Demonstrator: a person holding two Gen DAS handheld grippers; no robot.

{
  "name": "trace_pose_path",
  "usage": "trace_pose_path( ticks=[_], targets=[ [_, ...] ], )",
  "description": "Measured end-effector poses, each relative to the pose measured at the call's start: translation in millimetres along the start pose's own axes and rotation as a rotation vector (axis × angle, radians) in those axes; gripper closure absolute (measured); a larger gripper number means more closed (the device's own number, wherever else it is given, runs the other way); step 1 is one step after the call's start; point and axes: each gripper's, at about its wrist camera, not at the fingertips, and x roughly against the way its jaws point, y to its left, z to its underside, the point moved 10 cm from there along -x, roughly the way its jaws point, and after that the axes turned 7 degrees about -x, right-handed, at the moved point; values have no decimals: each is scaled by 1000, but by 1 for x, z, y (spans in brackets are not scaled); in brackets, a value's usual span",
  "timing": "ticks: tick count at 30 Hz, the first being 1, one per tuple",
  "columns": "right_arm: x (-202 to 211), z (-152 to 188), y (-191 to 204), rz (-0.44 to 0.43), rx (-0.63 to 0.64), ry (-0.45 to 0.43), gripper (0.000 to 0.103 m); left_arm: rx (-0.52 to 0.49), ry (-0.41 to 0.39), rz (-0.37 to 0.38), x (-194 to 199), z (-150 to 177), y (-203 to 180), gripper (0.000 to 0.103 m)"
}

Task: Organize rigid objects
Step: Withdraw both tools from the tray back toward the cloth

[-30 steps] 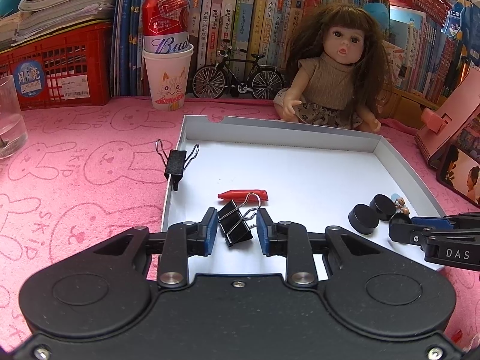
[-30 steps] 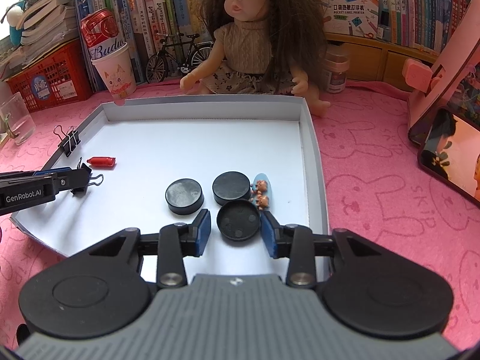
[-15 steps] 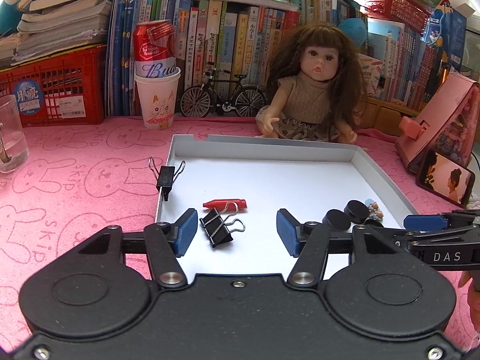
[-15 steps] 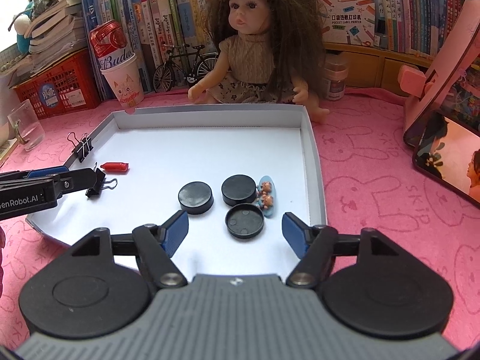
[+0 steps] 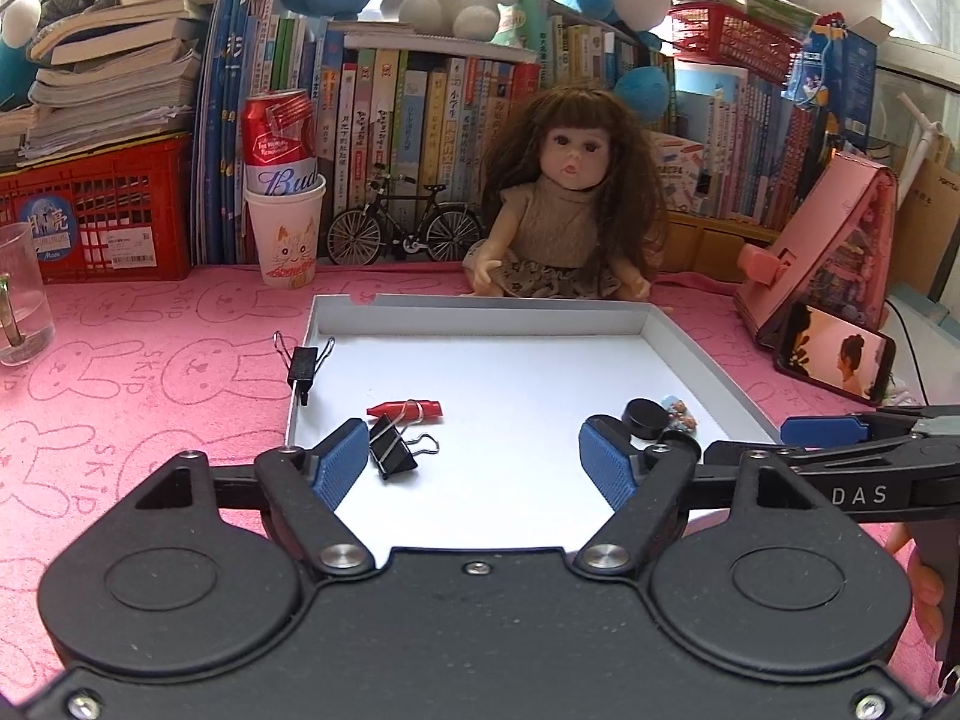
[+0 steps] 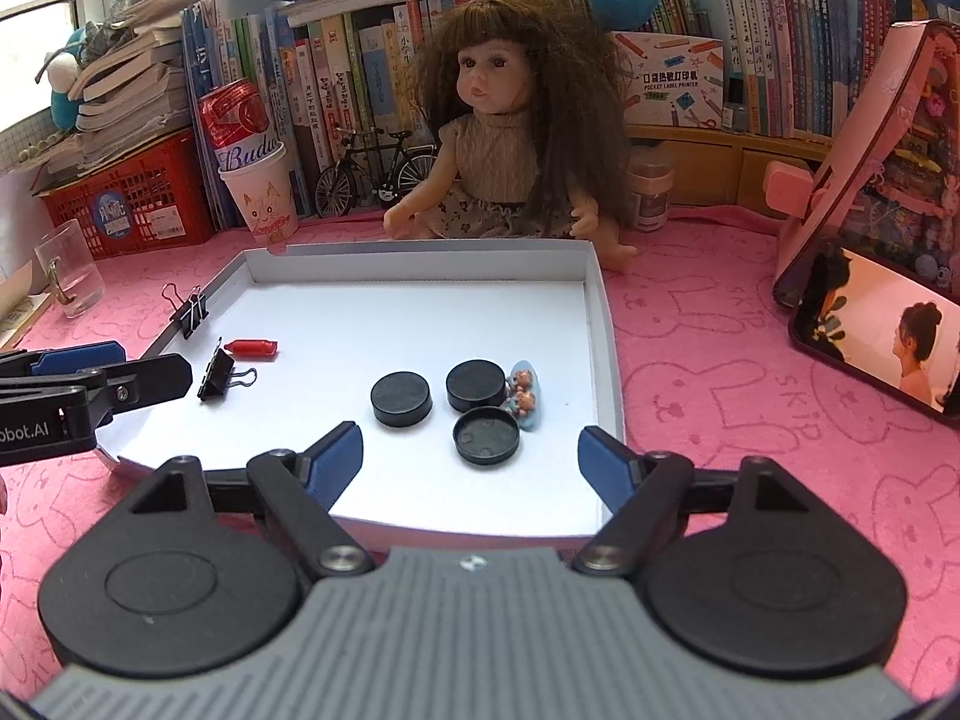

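- On the pink mat, the white tray [image 6: 603, 324] holds everything.
- The left gripper [image 5: 474, 459] has just spread, leaving the binder clip [image 5: 393, 450] free.
- The right gripper [image 6: 471, 459] has likewise opened off the black cap [image 6: 486, 435]; both look placed.

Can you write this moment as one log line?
left gripper: open, just opening, empty | binder clip: in tray | right gripper: open, just opening, empty

Mid-frame, the white tray [image 6: 594, 324] floor lies bare; black caps [image 6: 401, 399] crowd lower right, binder clip [image 6: 217, 377] left.

A doll [image 5: 570, 210] sits before crowded bookshelves [image 5: 420, 102], flanked by a toy bicycle [image 5: 405, 228] and a paper cup [image 5: 285, 234].
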Motion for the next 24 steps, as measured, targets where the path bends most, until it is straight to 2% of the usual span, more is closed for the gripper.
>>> trace_pose_path(
  ticks=[11, 13, 24],
  targets=[
    [19, 7, 3, -3, 15, -36, 12, -43, -13, 34, 25, 12, -15, 19],
    [22, 10, 3, -3, 18, -45, 8, -42, -17, 35, 28, 14, -16, 19],
    [34, 24, -1, 6, 12, -72, 4, -30, -13, 55, 39, 34, -18, 15]
  ],
)
